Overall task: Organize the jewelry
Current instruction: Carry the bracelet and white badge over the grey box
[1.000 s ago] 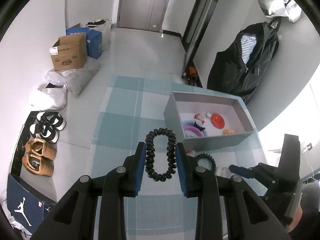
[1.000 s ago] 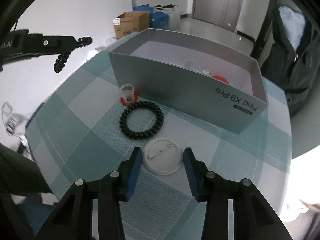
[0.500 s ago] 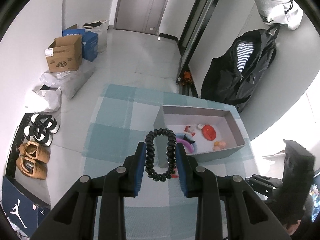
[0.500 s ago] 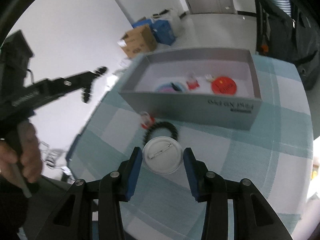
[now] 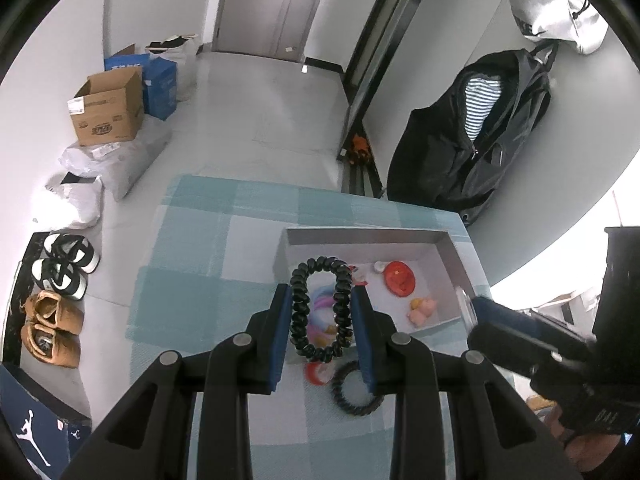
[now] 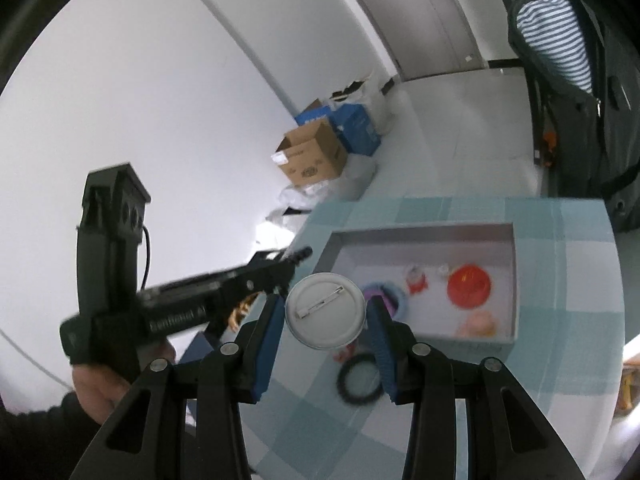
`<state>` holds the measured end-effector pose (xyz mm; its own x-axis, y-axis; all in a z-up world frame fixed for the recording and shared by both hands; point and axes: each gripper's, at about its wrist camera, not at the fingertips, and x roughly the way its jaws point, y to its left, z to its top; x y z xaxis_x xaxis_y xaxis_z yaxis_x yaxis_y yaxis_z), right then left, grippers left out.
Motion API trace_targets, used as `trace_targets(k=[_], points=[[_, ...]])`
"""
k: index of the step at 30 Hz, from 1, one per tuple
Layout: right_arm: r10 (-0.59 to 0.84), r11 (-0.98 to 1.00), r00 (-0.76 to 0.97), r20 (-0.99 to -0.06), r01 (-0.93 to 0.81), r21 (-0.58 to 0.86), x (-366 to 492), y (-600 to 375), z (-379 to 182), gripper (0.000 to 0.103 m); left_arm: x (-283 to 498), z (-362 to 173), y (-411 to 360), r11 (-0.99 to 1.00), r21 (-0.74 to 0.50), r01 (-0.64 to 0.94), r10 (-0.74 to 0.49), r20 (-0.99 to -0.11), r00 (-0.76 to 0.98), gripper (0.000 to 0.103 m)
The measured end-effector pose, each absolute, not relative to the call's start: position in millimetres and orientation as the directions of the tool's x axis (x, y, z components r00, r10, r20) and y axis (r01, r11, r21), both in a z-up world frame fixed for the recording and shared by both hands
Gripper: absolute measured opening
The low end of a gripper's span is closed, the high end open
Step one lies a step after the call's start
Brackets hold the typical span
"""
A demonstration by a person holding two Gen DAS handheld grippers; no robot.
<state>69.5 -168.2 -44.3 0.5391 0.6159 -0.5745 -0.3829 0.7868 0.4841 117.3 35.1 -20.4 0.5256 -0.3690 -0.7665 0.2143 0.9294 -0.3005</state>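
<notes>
Both my grippers were loaded above the checked table point(image 5: 208, 240).

My left gripper point(image 5: 322, 316) pinched one black coil bracelet point(image 5: 322, 312); my right gripper point(image 6: 326, 320) pinched one white pin badge point(image 6: 325, 310). The grey box point(image 6: 424, 230) held one red disc point(image 6: 468, 284), one pink-purple ring point(image 5: 320, 306), one pink trinket point(image 5: 422, 308) and two small pieces I could not identify. A second black coil bracelet point(image 5: 356, 392) lay on the table near the box.

Black coil bracelet point(image 5: 321, 309) clamped upright, white pin badge point(image 6: 325, 310) gripped

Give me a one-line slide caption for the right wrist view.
Right gripper holds a white pin badge above the checkered table, near the open grey box.
</notes>
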Motion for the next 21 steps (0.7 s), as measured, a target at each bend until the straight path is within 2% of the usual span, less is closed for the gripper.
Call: trace_targets(k=[21], points=[[0.554, 0.826, 0.532, -0.640, -0.255, 0.503, 128.4, -189.4, -70.0, 0.041, 148.3, -49.7, 2.8, 0.911, -0.319, 0.261, -0.402, -0.826, 0.394, 0.024]])
